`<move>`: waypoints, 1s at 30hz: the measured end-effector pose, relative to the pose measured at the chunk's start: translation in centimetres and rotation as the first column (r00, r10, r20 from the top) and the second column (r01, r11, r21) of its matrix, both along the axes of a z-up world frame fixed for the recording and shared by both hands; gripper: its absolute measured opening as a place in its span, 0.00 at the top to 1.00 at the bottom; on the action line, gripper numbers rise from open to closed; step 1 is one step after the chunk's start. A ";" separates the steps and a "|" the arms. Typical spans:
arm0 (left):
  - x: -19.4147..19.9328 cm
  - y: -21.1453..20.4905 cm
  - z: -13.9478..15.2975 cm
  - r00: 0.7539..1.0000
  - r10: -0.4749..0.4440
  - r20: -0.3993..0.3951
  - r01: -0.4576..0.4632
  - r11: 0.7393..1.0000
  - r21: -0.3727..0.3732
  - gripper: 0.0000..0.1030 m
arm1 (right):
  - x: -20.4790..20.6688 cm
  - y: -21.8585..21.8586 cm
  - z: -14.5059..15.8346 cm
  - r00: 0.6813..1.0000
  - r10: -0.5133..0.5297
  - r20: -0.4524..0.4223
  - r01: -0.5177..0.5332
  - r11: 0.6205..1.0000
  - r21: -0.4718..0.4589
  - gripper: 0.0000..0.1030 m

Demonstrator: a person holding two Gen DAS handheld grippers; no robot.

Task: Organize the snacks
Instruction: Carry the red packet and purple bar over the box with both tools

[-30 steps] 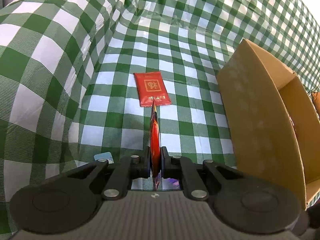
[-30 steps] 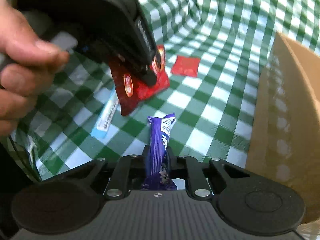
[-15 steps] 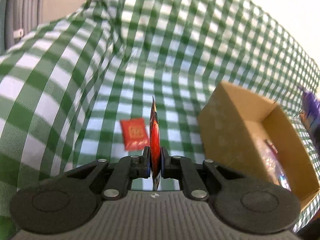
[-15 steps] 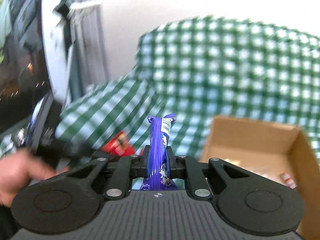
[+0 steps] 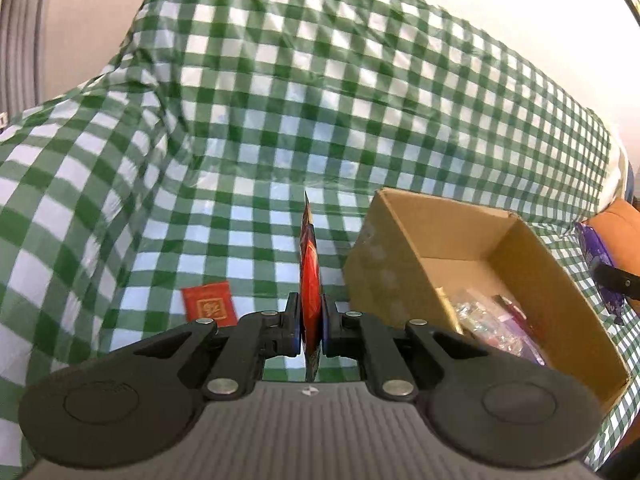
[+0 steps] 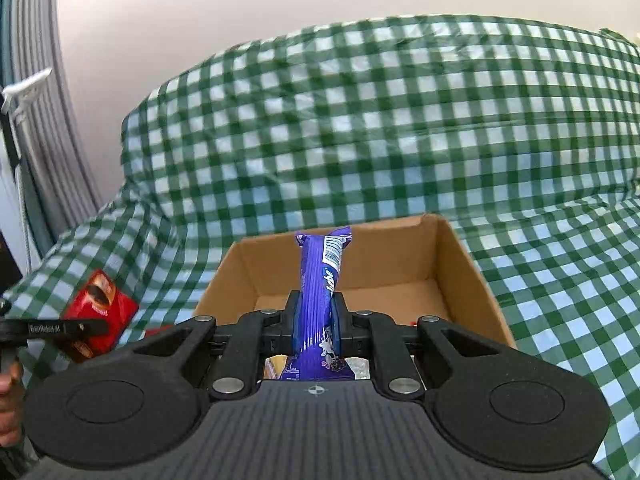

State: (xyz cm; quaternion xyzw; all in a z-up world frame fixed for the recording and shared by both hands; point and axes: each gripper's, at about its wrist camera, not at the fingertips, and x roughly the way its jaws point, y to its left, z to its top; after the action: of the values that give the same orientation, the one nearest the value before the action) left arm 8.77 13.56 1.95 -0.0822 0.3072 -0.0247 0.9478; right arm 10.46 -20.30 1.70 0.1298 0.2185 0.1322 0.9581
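My left gripper (image 5: 311,326) has its jaws pinched nearly together on a flat red snack packet (image 5: 310,276), held edge-on and upright above the green-checked cloth (image 5: 280,120). My right gripper (image 6: 316,324) has its jaws likewise narrowly closed, clamping a purple snack bar (image 6: 320,280) that stands upright over the near wall of the open cardboard box (image 6: 460,264). The box sits on the cloth and already contains several wrapped snacks (image 5: 492,324) (individual kinds too small to tell). A second small red packet (image 5: 209,304) lies flat on the cloth, left of the box and apart from it.
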 end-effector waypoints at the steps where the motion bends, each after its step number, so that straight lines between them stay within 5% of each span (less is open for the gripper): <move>1: 0.1 -0.3 0.0 1.000 -0.003 0.005 0.003 1.000 0.000 0.91 | 0.0 0.0 -0.1 1.000 -0.011 0.007 0.011 1.000 -0.022 0.85; 18: -0.3 -5.0 1.5 0.978 -0.069 0.196 0.078 0.996 -0.038 0.91 | 1.1 -1.5 -1.1 0.998 -0.064 -0.006 0.063 0.994 -0.085 0.85; 30: -0.7 -10.1 1.8 0.951 -0.182 0.251 0.195 0.980 -0.027 0.91 | 0.7 -1.5 -1.3 0.996 -0.092 -0.010 0.090 0.991 -0.098 0.85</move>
State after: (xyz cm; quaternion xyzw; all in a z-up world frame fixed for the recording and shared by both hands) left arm 8.07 3.42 3.70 -0.0733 0.1926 -0.1329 0.9695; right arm 11.18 -21.84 0.43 0.0936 0.2256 0.0765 0.9667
